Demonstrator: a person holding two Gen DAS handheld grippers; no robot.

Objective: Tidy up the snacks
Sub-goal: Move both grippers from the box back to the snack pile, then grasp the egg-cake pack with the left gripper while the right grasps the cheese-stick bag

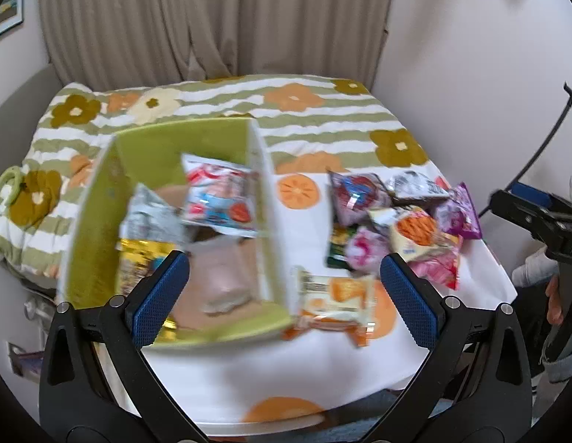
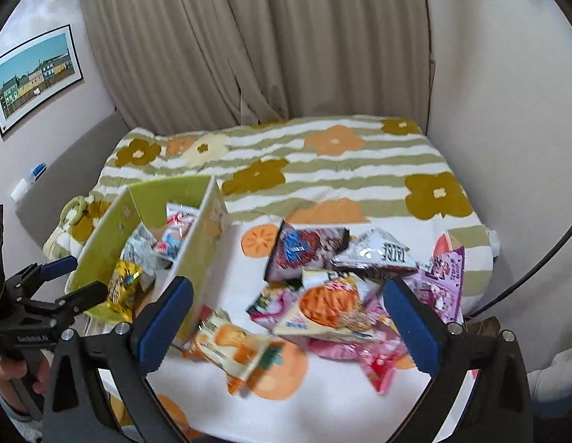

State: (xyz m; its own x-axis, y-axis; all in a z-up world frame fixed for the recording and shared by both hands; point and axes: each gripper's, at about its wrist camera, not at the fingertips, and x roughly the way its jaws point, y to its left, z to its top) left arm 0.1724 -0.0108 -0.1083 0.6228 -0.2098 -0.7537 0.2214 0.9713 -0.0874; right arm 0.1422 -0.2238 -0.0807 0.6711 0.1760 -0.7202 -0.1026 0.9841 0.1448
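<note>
Left wrist view: looking down over the green box (image 1: 101, 199), standing open-topped on the white cloth with orange prints (image 1: 304, 376) so packets can be dropped straight in. Already holding a few: a red-and-blue packet (image 1: 219, 199) leaning on the far side of the box, a silver packet (image 1: 149, 217) and a gold packet (image 1: 141, 262) against its left wall. Left gripper (image 1: 284, 288) hanging above the box's near right corner, fingers spread wide and gripping nothing, probably free for the next pick. An orange-print packet (image 1: 334, 295) lying just outside the box's right wall, near enough for a short lift in. Loose pile of snacks (image 1: 407, 221) waiting further right of the box, unsorted. Right wrist view: facing that same pile from nearer, box now off to the left. Right gripper (image 2: 287, 313) hovering over the pile with fingers at full spread, nothing between the pads (image 2: 407, 325), likely lining up on the carrot-print packet (image 2: 330, 302) lying on top, right of the box. Purple packet (image 2: 444, 280) sitting at the pile's far edge from the box. Motion blur softening both views.
</note>
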